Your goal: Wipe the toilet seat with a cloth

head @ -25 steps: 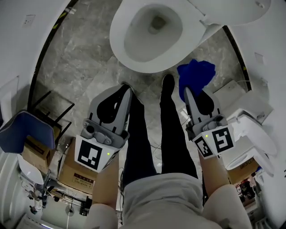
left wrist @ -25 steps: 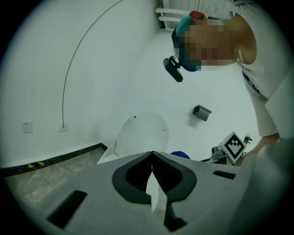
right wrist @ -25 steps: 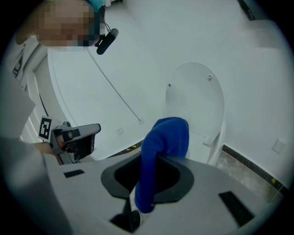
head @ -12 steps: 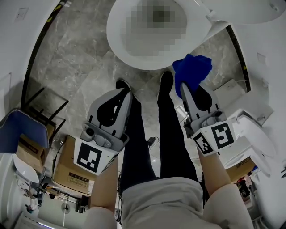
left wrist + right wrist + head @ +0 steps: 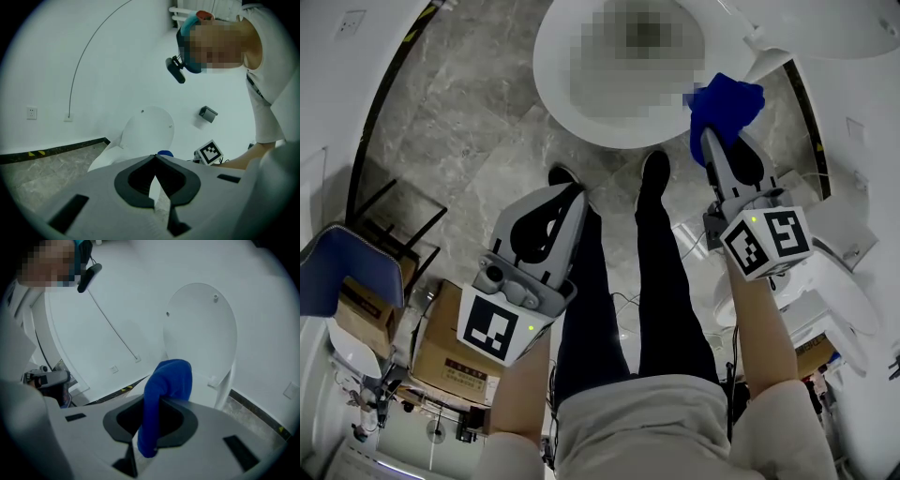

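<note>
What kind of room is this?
Probably a bathroom, or perhaps a toilet storeroom. There is a white toilet with its lid up and a stone-look floor. A spare white fixture and a cardboard box sit along the sides.

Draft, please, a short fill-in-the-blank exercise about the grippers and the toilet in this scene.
The right gripper is shut on a ____ cloth.
The left gripper is shut and holds ____.
The toilet lid is ____ (up or down).
Missing words: blue; nothing; up.
</note>
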The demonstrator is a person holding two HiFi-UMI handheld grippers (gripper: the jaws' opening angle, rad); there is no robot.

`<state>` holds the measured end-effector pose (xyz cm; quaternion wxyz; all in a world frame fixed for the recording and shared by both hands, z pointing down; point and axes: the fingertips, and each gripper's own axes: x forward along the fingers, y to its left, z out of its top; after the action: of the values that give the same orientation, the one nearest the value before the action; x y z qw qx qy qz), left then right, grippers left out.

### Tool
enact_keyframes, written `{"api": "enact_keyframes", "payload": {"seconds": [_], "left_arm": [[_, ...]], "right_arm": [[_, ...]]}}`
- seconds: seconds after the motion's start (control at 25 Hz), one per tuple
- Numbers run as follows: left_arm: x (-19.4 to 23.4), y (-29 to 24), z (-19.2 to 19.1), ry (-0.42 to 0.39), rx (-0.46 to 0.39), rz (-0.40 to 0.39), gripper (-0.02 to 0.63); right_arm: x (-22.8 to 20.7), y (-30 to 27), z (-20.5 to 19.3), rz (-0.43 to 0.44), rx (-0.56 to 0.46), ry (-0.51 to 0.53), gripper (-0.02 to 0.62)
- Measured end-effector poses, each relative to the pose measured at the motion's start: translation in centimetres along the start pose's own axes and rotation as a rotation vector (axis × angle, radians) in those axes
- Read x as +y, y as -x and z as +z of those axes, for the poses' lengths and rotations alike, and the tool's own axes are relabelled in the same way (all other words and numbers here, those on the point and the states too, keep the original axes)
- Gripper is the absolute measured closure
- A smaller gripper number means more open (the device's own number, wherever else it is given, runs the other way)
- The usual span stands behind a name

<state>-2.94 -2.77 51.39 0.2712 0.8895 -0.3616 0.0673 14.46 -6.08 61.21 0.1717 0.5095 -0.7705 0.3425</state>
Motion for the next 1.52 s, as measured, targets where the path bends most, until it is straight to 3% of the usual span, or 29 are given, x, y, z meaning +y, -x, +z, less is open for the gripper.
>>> {"api": "enact_keyframes", "payload": {"seconds": [0.52,0.72,0.84,1.08,1.52], "left_arm": [[1.4,-1.0,0.1,0.004,0.030,0.012,0.598],[1.7,-1.4,0.3,-0.002,0.037,0.005,0.598],[1.9,-1.6,-0.1,-0.001,0.052,0.005,0.598],[2.1,-1.7,-0.5,-0.001,0.050,0.004,0.598],[3.0,-1.5,-0.6,0.021,0.056,0.018,0.598]], "right_arm": [[-8.8,-5.5,1.2,-0.080,0.049,-0.003,0.544],[-11.2,-6.8,0.4,-0.109,0.079,-0.057,0.543],[-12.1,-7.8,-0.3,-0.129,0.113,-0.022,0.543],[-13.4,-9.4,-2.2,-0.162,0.166,-0.090,0.543],[-13.9,-10.3,-2.1,-0.176,0.168,-0.136,0.543]]}}
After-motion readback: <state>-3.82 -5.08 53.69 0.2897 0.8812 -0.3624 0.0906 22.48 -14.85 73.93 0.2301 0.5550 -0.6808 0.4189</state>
